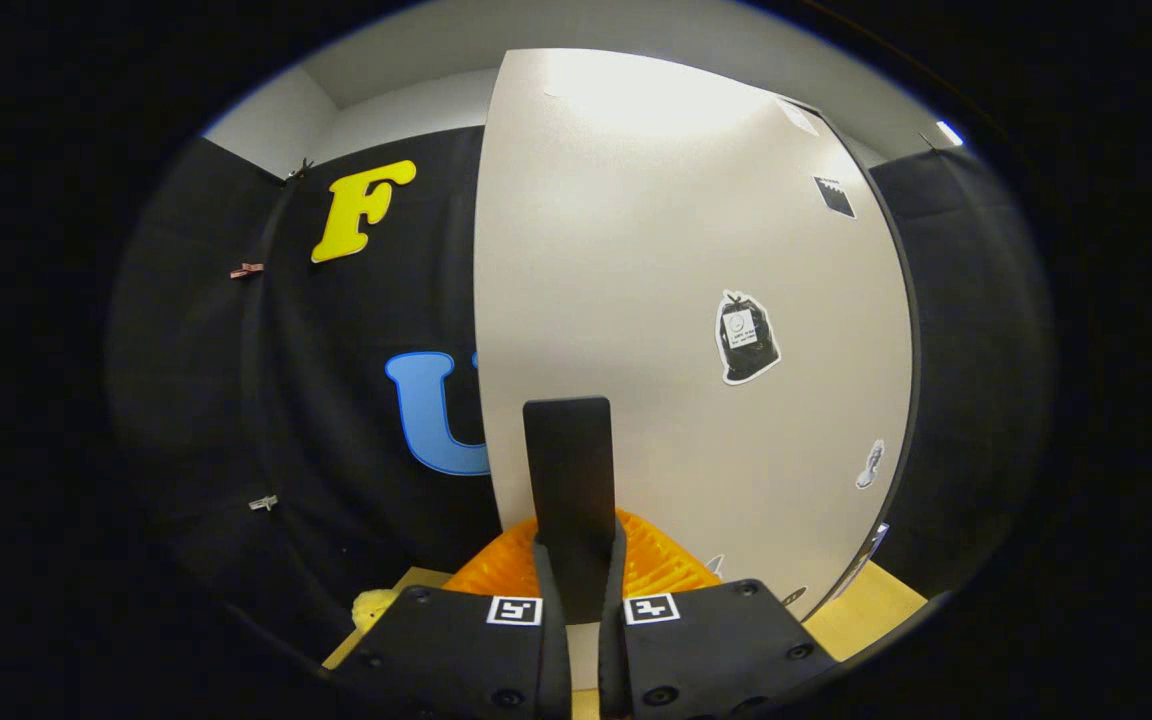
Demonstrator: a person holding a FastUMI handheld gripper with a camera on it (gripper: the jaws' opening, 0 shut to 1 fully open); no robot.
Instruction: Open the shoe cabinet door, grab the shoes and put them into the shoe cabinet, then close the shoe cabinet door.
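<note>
Big pale cabinet door (676, 300) w/ stickers stands just ahead, upright. An orange ribbed shoe (661, 565) lies low between door and gripper (582, 575). Fingers nearly together, clamped on a dark flat handle (568, 470) sticking up btw them.

1. On my feed the gripper (581, 545) is built from two blocky housings (446, 650) with rounded corners, one per side.
2. Each housing carries a small square white marker (515, 610) with a black coded pattern at its inner top corner.
3. I count round recessed screws (507, 697) along the housings' edges.
4. Two slim, slightly curved fingers (543, 580) rise from the housings' inner edges.
5. Both fingers press against a flat dark handle (568, 470) standing between them.
</note>
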